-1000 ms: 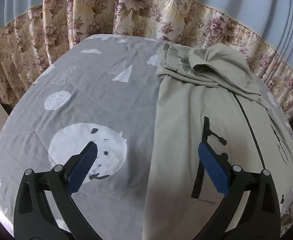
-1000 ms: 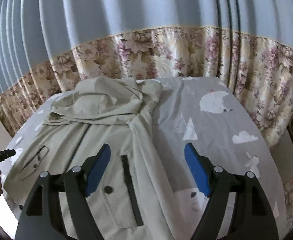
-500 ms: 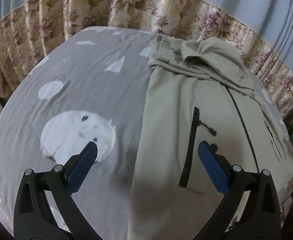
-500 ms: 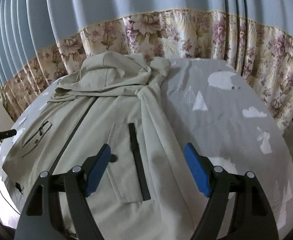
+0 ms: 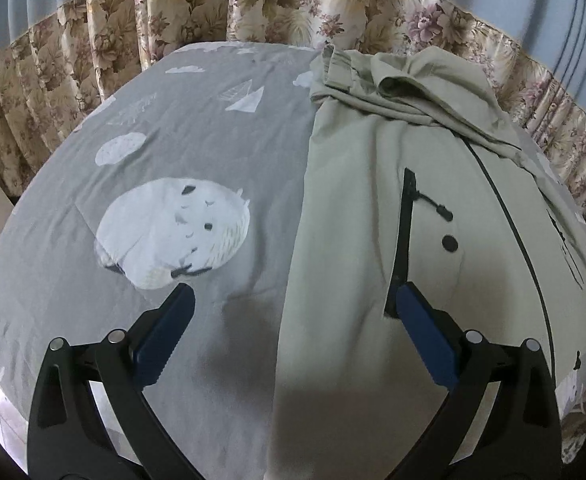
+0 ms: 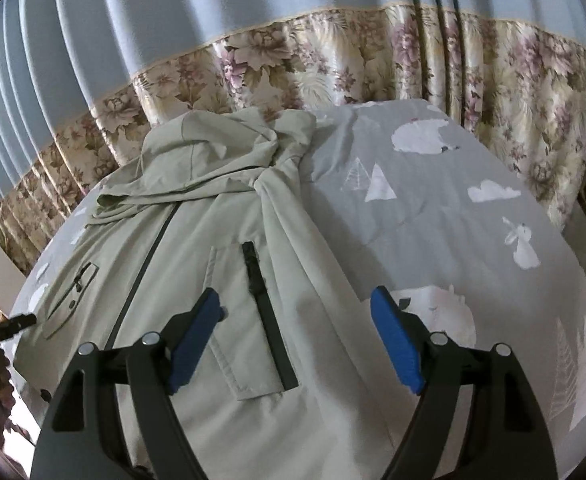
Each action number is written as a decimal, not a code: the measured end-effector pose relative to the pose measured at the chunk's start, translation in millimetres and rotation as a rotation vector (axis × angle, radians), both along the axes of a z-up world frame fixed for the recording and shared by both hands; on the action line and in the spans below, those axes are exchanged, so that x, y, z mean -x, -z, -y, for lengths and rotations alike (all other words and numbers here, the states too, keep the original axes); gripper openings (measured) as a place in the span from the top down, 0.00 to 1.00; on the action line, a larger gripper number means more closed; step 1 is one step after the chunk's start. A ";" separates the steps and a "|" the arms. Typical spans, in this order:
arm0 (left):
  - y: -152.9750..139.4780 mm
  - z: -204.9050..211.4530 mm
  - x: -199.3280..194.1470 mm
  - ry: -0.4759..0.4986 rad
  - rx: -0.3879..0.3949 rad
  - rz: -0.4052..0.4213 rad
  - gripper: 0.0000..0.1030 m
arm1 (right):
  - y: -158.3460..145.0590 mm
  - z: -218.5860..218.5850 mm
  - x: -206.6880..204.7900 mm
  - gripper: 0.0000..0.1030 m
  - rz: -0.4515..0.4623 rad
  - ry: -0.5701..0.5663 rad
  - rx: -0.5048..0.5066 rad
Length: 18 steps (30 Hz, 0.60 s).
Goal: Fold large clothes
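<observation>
Left wrist view: jacket lies flat, unfolded, on the bed; both grippers have jaws wide, holding nothing. Folding not begun.

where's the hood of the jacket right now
In the right wrist view the hood lies bunched at the jacket's far end, upper left, against the floral curtain.

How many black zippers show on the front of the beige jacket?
3 on the jacket: a long centre zipper, a pocket zipper between the right gripper's fingers, and a small chest-pocket zipper. Folds may hide others.
</observation>
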<state>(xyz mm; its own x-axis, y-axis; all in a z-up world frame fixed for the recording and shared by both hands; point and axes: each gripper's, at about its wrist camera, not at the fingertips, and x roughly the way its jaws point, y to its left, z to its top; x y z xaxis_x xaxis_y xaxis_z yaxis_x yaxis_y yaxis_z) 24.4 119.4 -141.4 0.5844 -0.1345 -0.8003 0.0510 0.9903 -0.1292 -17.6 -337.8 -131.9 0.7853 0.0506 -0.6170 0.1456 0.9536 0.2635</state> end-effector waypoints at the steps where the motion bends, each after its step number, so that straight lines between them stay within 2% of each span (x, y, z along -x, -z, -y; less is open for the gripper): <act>1: 2.6 -0.8 1.0 0.000 0.004 -0.004 0.03 | 1.0 -0.1 0.9 0.24 0.003 0.005 -0.003; 5: 9.0 -1.4 4.8 -0.008 -0.013 -0.010 0.03 | 5.2 -1.2 4.1 0.24 0.017 0.004 -0.022; 8: 9.8 -7.0 7.0 -0.009 0.032 0.009 0.03 | 8.8 -0.9 4.8 0.24 -0.004 0.007 -0.003; 13: 5.4 -11.8 5.6 -0.024 0.047 0.038 0.03 | 12.9 8.8 12.8 0.24 -0.032 0.010 -0.009; 18: 0.8 -7.6 10.5 0.005 0.030 0.045 0.03 | 7.4 13.2 26.6 0.24 -0.021 0.066 0.064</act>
<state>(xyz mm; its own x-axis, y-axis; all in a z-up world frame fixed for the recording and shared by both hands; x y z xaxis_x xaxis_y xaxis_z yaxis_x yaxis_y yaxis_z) 13.9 127.0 -142.2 0.6186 -0.1611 -0.7690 0.0624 0.9857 -0.1563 -44.2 -350.9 -139.3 0.7725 -0.0407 -0.6337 0.2132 0.9566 0.1985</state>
